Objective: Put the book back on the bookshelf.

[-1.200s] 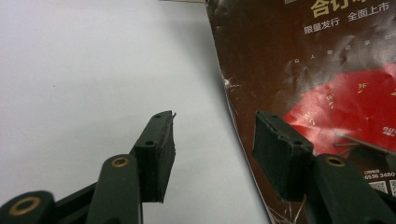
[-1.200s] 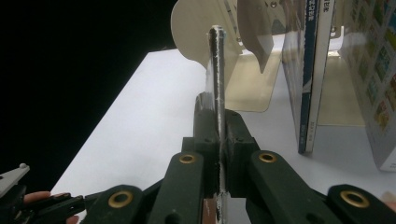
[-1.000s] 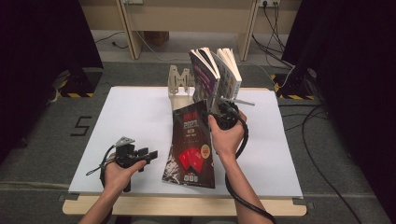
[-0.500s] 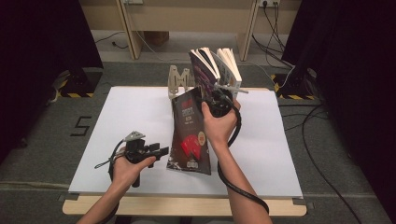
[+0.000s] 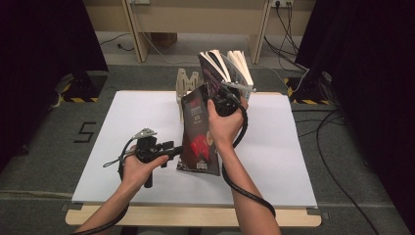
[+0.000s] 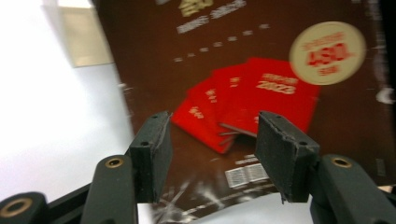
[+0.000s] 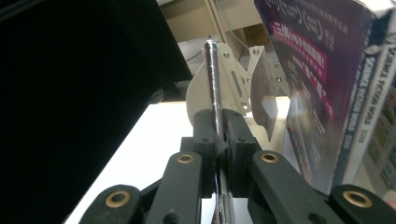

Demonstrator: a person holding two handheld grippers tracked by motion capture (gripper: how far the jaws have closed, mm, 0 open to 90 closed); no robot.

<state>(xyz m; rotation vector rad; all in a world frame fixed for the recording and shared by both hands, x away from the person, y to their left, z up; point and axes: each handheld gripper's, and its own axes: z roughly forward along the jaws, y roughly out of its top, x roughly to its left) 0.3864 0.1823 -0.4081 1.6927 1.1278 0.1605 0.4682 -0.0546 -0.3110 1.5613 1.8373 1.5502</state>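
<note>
1. Your right gripper [image 5: 224, 100] is pinching the upper edge of the dark book [image 5: 198, 129]; its fingers [image 7: 207, 135] are pressed nearly together on the thin cover.
2. You are holding the dark book tilted above the white surface [image 5: 122, 122], its lower edge close to it, just in front of the book rack [image 5: 186, 83].
3. Your left gripper [image 5: 169, 149] is pointing at the dark book's left edge near the bottom corner; its fingers [image 6: 152, 154] have just been opening and are gripping nothing.
4. Other books [image 5: 227, 66] are standing in the book rack, right behind your right gripper.
</note>
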